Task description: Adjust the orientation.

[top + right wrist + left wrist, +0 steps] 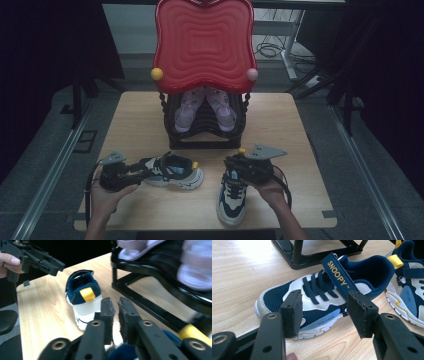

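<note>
"SNOOPY" strap (338, 277) on navy sneaker (312, 302)

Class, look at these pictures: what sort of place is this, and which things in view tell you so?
Probably an indoor lab or workshop set up for recording, not a home. A small wooden table stands alone on a grey floor, dark curtains hang on both sides, and loose cables lie by a desk frame behind.
</note>
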`<action>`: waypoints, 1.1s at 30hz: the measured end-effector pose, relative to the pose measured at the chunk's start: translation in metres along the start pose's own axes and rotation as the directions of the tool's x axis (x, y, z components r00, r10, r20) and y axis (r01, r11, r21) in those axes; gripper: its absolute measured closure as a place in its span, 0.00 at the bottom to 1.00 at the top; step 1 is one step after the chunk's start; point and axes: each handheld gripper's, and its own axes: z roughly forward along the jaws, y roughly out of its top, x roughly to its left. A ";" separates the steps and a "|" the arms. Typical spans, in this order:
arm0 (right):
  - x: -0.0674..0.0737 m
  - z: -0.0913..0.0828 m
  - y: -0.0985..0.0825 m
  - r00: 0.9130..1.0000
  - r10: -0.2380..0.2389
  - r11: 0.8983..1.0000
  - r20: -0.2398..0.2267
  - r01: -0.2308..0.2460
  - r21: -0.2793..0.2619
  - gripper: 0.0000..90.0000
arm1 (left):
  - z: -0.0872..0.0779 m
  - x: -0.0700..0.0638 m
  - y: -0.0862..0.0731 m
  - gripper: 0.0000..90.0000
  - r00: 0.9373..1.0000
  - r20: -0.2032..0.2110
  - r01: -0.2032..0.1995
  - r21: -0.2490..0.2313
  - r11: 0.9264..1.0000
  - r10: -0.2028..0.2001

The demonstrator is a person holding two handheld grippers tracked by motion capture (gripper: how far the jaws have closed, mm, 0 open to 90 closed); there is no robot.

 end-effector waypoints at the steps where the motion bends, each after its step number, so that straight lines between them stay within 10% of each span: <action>1: 0.002 0.006 0.004 1.000 -0.008 1.000 -0.009 0.008 0.015 0.94 | 0.000 0.001 0.000 0.52 1.000 -0.001 0.005 -0.001 1.000 -0.005; 13: 0.017 0.048 0.031 0.993 0.002 0.999 -0.116 0.004 0.046 0.99 | -0.009 0.003 0.001 0.50 1.000 0.004 0.007 -0.039 0.999 -0.007; 33: 0.019 0.101 0.044 0.994 0.020 0.988 -0.104 -0.004 0.156 0.99 | -0.010 0.004 0.002 0.49 1.000 0.008 0.002 -0.048 0.999 -0.002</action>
